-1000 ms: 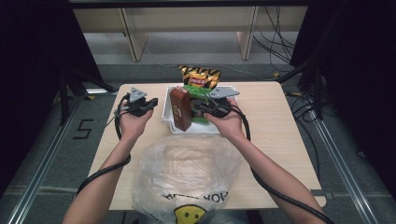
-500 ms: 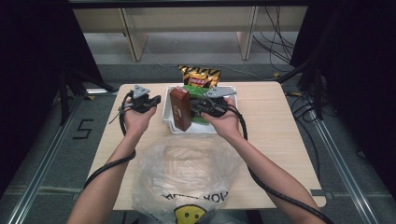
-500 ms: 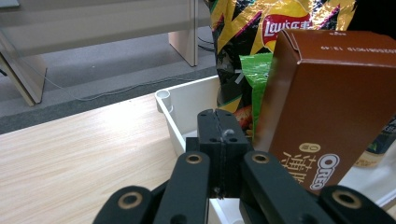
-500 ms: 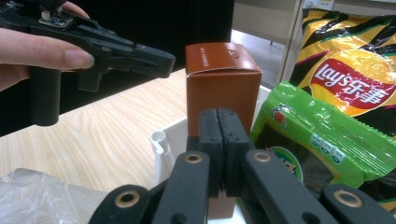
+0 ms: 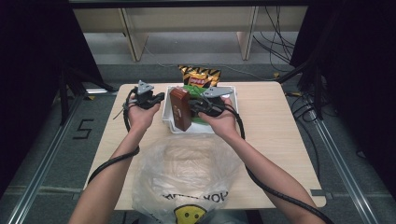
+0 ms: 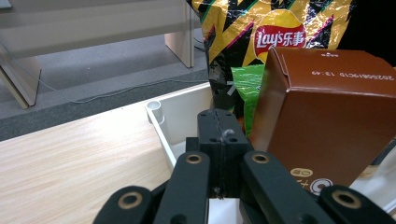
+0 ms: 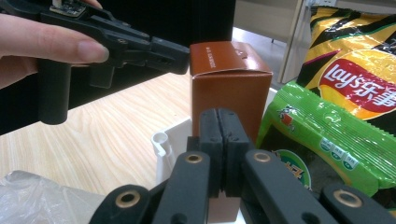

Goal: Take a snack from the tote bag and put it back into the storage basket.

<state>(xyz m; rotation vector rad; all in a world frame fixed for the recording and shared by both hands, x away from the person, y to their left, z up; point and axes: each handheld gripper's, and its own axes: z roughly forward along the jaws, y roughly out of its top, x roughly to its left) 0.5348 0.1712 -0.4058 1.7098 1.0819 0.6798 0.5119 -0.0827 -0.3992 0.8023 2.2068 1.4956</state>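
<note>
A brown carton [image 5: 180,110] [image 6: 327,121] [image 7: 229,84] stands on end in the left part of a white tray [image 5: 166,113] [image 6: 180,114] [image 7: 161,142]. Behind it in the tray lie a green snack packet [image 5: 192,90] [image 7: 327,135] and a yellow-and-black Lay's chips bag [image 5: 199,75] [image 6: 275,32] [image 7: 359,60]. My right gripper [image 5: 192,106] [image 7: 219,126] is shut just in front of the carton's right face, with nothing seen between its pads. My left gripper [image 5: 161,97] [image 6: 219,137] is shut and empty, its tip [image 7: 175,55] close to the carton's upper left edge.
A crumpled clear plastic bag [image 5: 187,172] [image 7: 28,193] with a yellow smiley print lies on the wooden table [image 5: 280,126] near the front edge, between the person's forearms. Bare tabletop lies to the tray's left and right. Shelving legs and cables stand on the floor beyond.
My left gripper has moved a little to the right, toward the tray and the carton. The right gripper and the carton have hardly moved.
</note>
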